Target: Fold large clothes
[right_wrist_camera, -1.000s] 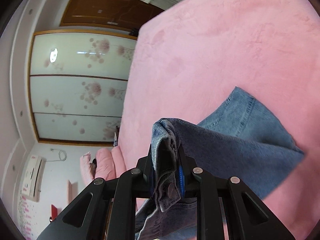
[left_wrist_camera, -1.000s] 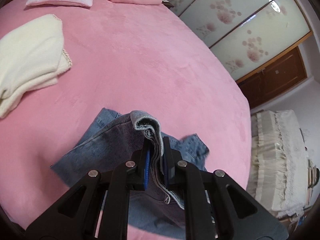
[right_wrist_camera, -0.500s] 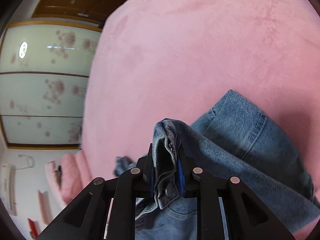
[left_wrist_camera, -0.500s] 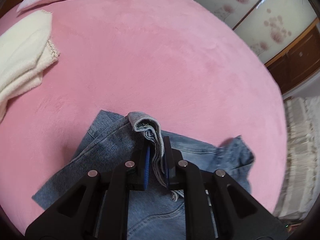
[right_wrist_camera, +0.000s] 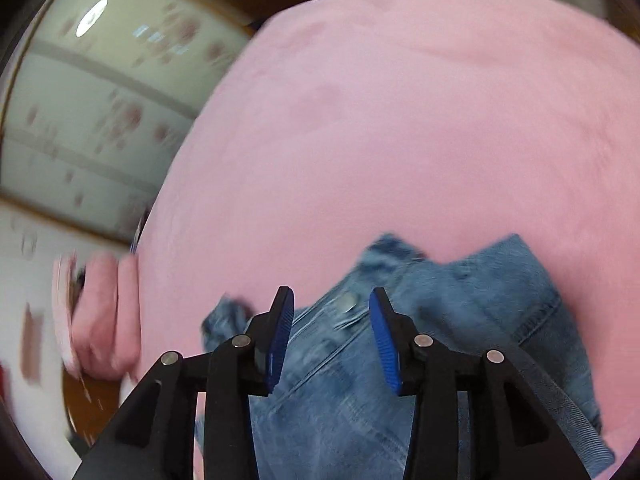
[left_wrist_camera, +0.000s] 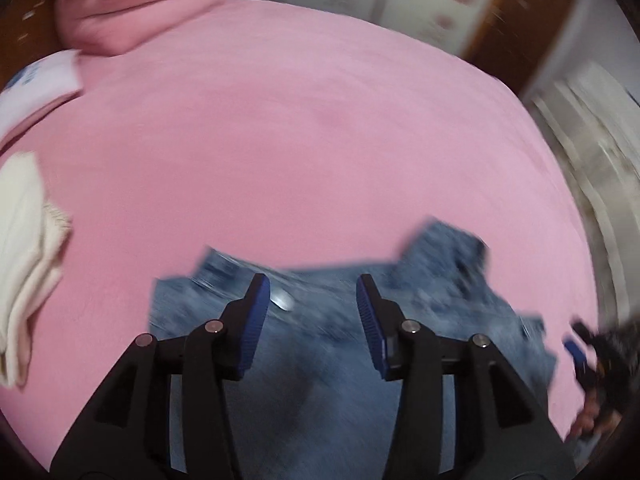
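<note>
Faded blue denim garment [left_wrist_camera: 312, 344] on a plain pink bed [left_wrist_camera: 300, 140]. Cream folded cloth [left_wrist_camera: 24, 264] at left. Far wardrobe doors [right_wrist_camera: 92, 120] white with pink flower blotches, brown-framed.

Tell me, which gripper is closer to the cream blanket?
Left. The left gripper, jaws opening empty above the denim, is nearer the cream blanket; the right gripper, also opening, sits at the denim's far edge.

No text, label, brand or number can be read in either view. The white pillow [left_wrist_camera: 38, 80] at the head of the bed carries a small blue mark in the left wrist view, but motion blur smears it past reading. The floral wardrobe doors [right_wrist_camera: 104, 112] show only blossoms.
</note>
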`<state>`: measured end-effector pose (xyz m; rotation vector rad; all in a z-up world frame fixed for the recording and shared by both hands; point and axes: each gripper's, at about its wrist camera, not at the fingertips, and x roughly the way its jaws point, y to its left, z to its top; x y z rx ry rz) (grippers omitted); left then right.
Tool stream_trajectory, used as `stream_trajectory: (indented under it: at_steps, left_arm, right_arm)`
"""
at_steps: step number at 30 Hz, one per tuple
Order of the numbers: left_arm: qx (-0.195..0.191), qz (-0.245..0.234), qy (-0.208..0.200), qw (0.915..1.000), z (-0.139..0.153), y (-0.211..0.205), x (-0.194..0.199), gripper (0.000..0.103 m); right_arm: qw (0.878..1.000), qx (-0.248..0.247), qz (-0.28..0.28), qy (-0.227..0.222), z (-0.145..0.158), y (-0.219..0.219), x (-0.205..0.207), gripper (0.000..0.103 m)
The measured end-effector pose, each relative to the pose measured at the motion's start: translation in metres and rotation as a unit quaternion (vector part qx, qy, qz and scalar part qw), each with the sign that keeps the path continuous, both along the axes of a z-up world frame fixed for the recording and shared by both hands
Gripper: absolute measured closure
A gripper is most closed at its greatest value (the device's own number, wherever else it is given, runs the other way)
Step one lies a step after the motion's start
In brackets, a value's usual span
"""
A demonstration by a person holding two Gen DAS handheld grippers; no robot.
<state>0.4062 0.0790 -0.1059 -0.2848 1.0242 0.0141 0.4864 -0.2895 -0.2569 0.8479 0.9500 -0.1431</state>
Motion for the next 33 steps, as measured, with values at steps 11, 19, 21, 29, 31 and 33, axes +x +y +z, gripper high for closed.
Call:
stream_trajectory:
  at_steps: [11, 19, 21, 29, 31, 33]
  left_arm:
    - [-0.039, -0.116, 0.129, 0.984, -0.07, -0.074, -0.085, 0.08]
    - [-0.014, -0.18, 0.207, 0.9617, -0.126, -0.097, -0.133, 0.089]
    - [-0.007, -0.173, 0.208, 0.9627, -0.128, -0.095, -0.135, 0.095]
    - [0.031, -0.103, 0.194, 0.9751, -0.124, -0.018, -0.148, 0.102]
    - [0.059, -0.077, 0.195, 0.9759, -0.127, 0.006, -0.153, 0.102]
    - [0.105, -0.053, 0.206, 0.9715, -0.134, 0.023, -0.157, 0.102]
  right_arm:
    - [0.954, 0.018, 0.298, 0.029, -0.025, 0.147, -0.067, 0.101]
    - [0.92, 0.033, 0.375, 0.106, -0.091, 0.188, -0.134, 0.102]
    - [0.915, 0.011, 0.39, 0.103, -0.095, 0.184, -0.139, 0.102]
    - [0.937, -0.073, 0.324, 0.11, -0.079, 0.078, -0.176, 0.103]
    - [0.937, -0.147, 0.287, 0.134, -0.074, 0.037, -0.195, 0.103]
    - [0.937, -0.194, 0.246, 0.155, -0.075, -0.006, -0.216, 0.103]
